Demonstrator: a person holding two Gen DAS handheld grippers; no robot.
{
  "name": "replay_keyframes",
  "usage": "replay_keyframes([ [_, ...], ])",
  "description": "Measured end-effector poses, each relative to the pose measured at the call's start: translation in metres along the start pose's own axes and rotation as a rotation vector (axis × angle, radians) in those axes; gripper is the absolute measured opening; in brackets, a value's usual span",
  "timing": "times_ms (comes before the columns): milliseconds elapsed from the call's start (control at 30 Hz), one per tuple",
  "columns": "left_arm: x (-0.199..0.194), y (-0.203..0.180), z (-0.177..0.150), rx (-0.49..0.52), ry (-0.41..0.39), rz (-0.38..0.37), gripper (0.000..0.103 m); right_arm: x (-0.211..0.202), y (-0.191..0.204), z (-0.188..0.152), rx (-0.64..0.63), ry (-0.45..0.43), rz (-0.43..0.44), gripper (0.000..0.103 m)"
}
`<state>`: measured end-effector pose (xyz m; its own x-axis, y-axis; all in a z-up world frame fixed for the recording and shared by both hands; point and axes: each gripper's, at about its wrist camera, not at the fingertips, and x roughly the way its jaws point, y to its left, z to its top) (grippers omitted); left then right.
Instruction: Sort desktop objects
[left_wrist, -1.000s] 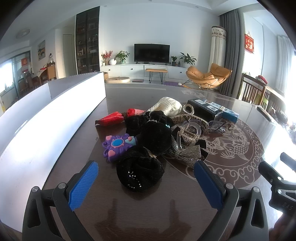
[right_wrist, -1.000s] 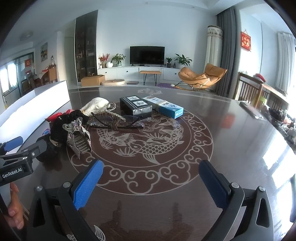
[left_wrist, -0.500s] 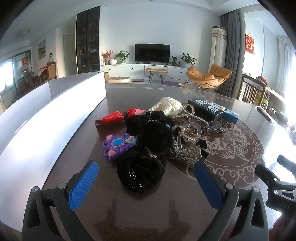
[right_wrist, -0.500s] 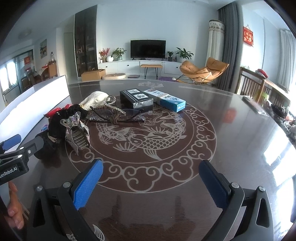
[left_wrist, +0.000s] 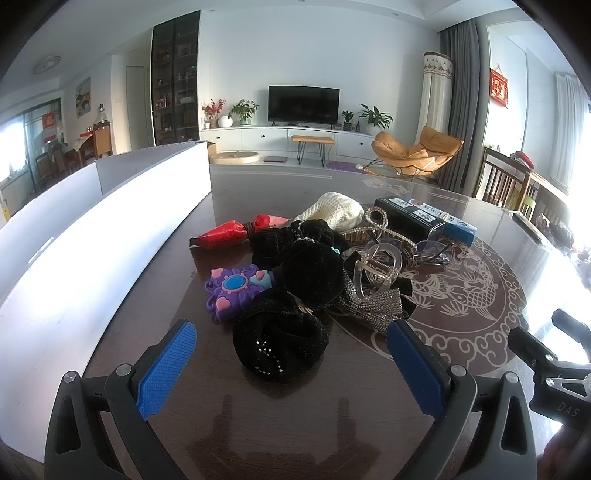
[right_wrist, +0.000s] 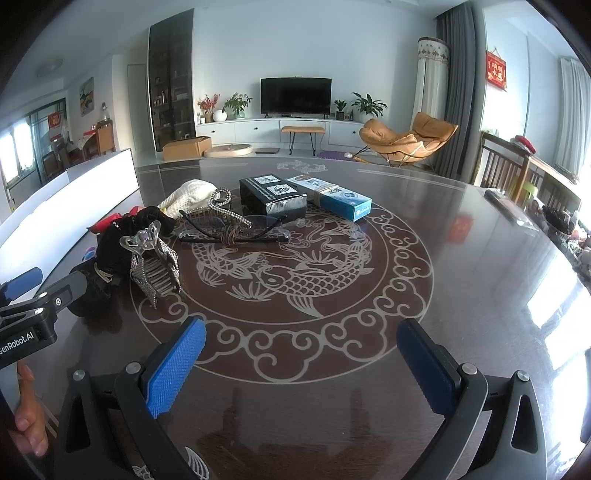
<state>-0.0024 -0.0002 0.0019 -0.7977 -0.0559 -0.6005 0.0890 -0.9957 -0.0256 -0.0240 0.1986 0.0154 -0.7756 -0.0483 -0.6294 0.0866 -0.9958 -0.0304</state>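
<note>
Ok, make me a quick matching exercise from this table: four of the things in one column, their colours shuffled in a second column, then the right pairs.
Things:
1. flower-shaped toy
2. nearest velvet scrunchie
3. knitted pouch
4. foil-wrapped item beside the white board

Colours:
A. cream
B. red
C. purple with pink hearts
D. black with small sparkles

Pairs: 1-C, 2-D, 3-A, 4-B

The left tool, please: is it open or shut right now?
Open: the left tool has its blue pads spread wide, nothing between them, short of the black scrunchie.
</note>
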Motion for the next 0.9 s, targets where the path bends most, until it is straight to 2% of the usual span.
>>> replay_keyframes([
  [367,0.002,0.002,0.001,-0.015,0.004,-0.003,0.103,0.010,0.001,0.000,-0.008,0.053,0.006,0.103],
  [667,0.007,-0.001,0.001,-0.002,0.027,0.007,0.103,0.035,0.006,-0.001,-0.018,0.171,0.020,0.103],
  [800,0.009,0.000,0.001,-0.006,0.036,0.003,0.103,0.055,0.005,-0.002,-0.009,0.273,0.035,0.103],
  [900,0.011,0.001,0.001,-0.012,0.046,0.003,0.103,0.059,0.004,-0.002,0.000,0.284,0.030,0.103],
])
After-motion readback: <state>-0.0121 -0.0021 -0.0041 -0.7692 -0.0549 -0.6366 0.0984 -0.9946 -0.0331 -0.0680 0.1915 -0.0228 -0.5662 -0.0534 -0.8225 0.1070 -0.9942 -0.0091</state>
